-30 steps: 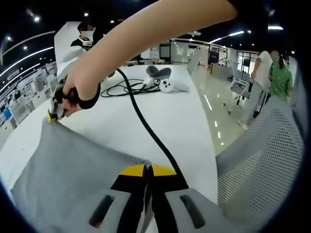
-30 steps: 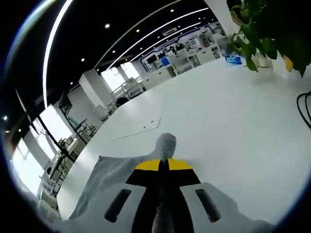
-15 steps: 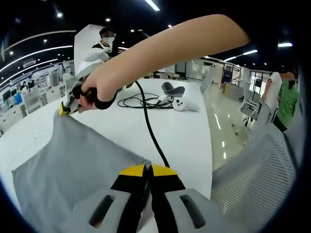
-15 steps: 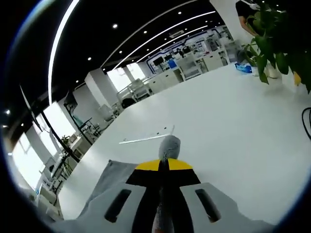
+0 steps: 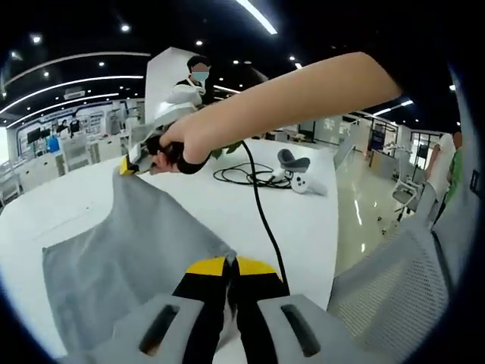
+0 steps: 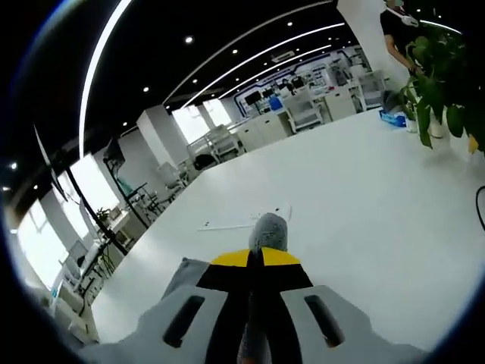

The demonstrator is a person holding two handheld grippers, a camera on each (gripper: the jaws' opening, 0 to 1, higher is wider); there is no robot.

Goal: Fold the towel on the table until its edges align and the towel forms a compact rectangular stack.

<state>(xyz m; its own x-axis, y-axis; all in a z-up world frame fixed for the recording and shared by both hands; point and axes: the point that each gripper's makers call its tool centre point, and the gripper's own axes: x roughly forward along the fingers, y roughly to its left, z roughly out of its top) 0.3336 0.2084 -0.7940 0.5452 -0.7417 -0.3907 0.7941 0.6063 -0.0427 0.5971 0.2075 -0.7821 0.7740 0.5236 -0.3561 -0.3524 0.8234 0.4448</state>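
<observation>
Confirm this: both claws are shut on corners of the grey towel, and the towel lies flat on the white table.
Not flat. The left gripper view shows the grey towel lifted off the white table, stretched between the left claw and right claw. Both claws are shut on its corners, as you said.

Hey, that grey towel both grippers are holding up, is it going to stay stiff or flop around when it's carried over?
Likely floppy: the towel sags in a soft sheet between the left gripper and right gripper. Probably light, since pinched corners alone hold it. The bunched tuft suggests it creases easily.
</observation>
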